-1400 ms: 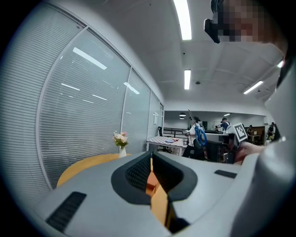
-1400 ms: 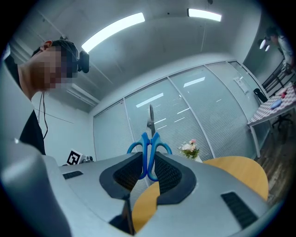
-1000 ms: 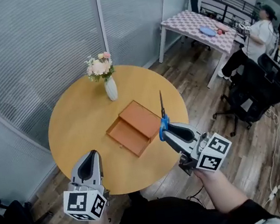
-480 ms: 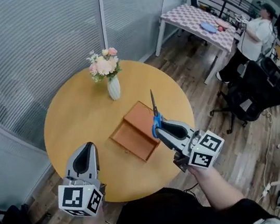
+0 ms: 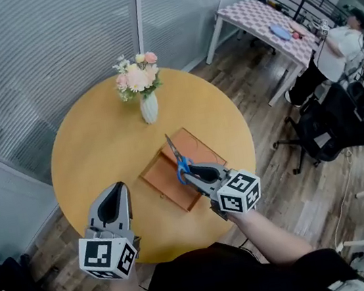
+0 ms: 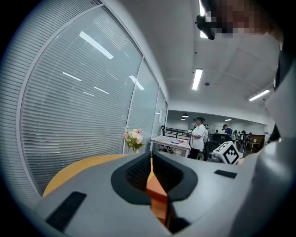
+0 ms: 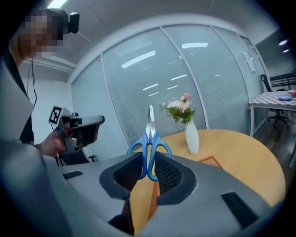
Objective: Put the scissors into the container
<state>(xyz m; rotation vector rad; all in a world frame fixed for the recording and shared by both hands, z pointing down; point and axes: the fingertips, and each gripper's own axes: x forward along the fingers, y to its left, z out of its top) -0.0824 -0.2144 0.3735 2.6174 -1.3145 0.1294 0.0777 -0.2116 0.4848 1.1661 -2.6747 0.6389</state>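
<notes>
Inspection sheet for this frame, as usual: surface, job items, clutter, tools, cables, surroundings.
Surface: round wooden table on a wood floor.
Job's things: scissors gripped by their blue handles, not yet in the open container on the table.
Clutter: vase of flowers toward the far edge.
Tools: right tool shut on scissors; left tool shut, empty, near the table's front edge.
Cables: nothing seen on the table.
Surroundings: blinds behind glass; seated person by a checked table; office chair.
</notes>
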